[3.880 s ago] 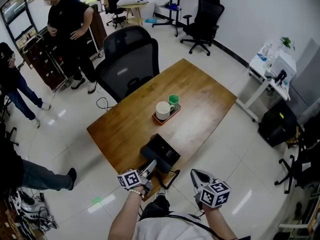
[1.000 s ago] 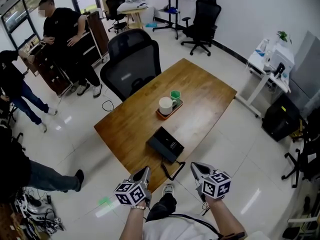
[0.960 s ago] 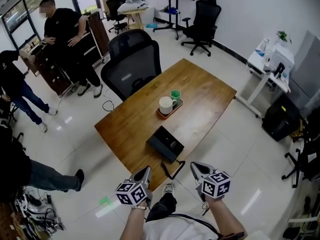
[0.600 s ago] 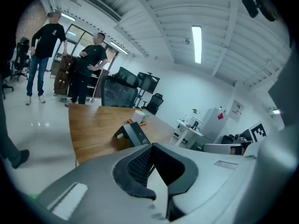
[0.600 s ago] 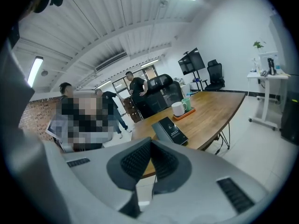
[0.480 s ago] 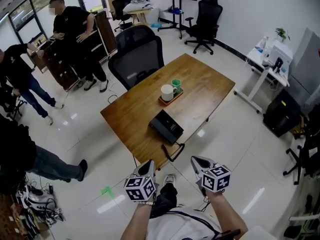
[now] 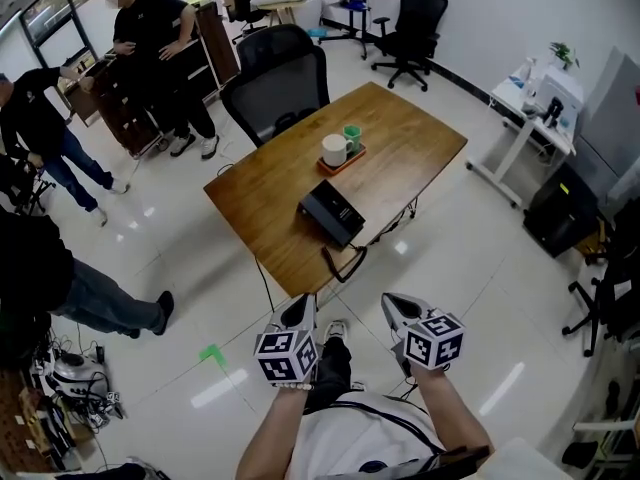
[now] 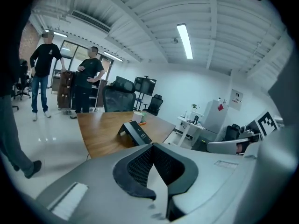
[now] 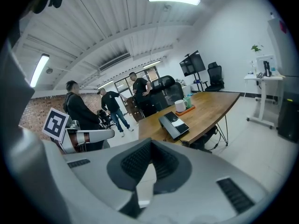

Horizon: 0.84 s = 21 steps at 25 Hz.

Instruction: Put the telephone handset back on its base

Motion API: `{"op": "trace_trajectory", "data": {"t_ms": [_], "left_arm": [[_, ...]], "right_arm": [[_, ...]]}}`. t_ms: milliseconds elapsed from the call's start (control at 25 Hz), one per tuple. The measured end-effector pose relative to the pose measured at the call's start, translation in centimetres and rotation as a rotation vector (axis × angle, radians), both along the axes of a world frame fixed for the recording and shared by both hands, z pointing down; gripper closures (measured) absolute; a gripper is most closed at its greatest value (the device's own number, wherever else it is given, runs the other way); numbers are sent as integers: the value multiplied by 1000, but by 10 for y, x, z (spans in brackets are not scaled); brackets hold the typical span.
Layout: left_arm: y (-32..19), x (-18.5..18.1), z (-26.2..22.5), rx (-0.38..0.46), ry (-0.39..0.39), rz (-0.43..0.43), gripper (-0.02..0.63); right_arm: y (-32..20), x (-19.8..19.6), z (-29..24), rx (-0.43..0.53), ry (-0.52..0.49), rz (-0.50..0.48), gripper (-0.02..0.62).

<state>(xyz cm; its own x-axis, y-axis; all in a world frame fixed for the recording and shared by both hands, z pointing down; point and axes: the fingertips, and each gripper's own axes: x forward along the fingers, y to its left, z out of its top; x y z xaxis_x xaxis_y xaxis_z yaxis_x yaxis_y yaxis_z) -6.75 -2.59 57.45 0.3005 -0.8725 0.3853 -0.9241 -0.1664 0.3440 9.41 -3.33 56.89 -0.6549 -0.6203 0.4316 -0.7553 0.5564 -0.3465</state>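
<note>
The black telephone lies on the wooden table near its front edge, and its handset looks seated on the base. Its black cord hangs in a loop off the table edge. Both grippers are held close to my body, well short of the table. My left gripper is shut with nothing in it. My right gripper is also shut and empty. The left gripper view shows the telephone far beyond the closed left gripper. The right gripper view shows the telephone past the closed right gripper.
A white mug and a green cup sit on a small tray behind the telephone. A black office chair stands at the table's far side. People stand at the left, one close by. A white desk is at the right.
The view has backed away from the table, which now lies farther off. My left gripper, earlier at the telephone on the table edge, is now near my body. Both grippers stay shut.
</note>
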Motion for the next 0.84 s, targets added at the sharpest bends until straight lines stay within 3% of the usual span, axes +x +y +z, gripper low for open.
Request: {"op": "trace_trajectory", "data": {"t_ms": [840], "left_arm": [[13,7,-13,21,5,6,604]], "right_arm": [[24,6,-11,45,-19,31,591]]}}
